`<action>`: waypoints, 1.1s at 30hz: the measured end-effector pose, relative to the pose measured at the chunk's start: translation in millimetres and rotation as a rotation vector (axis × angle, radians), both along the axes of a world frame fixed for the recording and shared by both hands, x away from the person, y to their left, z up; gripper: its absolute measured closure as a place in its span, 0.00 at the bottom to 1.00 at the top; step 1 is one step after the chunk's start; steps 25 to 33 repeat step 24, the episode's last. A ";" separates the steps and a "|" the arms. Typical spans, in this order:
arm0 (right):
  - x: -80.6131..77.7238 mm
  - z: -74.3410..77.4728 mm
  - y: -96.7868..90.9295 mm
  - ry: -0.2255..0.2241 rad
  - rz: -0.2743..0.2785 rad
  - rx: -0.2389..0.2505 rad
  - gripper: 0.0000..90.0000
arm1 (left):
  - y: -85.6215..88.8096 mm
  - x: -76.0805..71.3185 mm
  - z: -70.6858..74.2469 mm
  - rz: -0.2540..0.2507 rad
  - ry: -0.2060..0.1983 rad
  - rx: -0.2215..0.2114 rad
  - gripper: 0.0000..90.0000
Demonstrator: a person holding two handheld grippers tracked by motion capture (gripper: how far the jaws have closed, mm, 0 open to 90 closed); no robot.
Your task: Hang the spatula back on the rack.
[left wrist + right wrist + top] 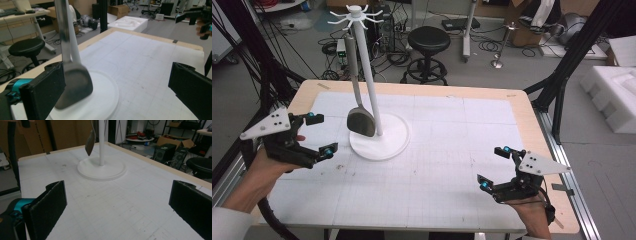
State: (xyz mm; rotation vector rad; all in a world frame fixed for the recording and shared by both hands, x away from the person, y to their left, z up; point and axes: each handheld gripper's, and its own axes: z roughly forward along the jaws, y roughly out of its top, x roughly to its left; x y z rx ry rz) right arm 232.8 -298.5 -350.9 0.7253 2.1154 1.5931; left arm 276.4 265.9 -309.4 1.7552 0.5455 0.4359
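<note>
A white hook stand [368, 75] rises from a round base [389, 144] on the left-middle of the white gridded mat [452, 150]. A grey metal spatula [360, 121] hangs from one of its top hooks, blade down, just above the base. My left gripper [323, 134] is left of the base, open and holding nothing. In the left gripper view the spatula blade [75, 85] hangs close to the left jaw, over the base [106, 97]. My right gripper [493, 167] stands open near the front right corner, nothing between its jaws. The right gripper view has the stand [101, 168] and spatula [90, 143] far ahead.
A black stool [428, 42] and floor cables lie beyond the table's far edge. White foam blocks [614, 95] sit on the floor at right. Black frame posts [572, 55] stand by the table's right and left sides.
</note>
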 end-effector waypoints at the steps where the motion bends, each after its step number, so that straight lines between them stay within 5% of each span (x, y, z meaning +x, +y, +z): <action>1: -0.1 0.1 -0.3 0.002 -0.004 0.000 0.01 | 1.9 -2.2 -5.2 0.014 0.004 -0.011 0.02; 14: -0.5 -1.4 -0.1 -0.004 -0.021 0.005 0.01 | 8.0 -22.9 -63.1 0.034 -0.005 -0.020 0.02; 33: 0.9 -6.9 -4.8 0.012 -0.039 0.004 0.01 | 12.0 -21.7 -68.1 0.026 0.001 -0.016 0.02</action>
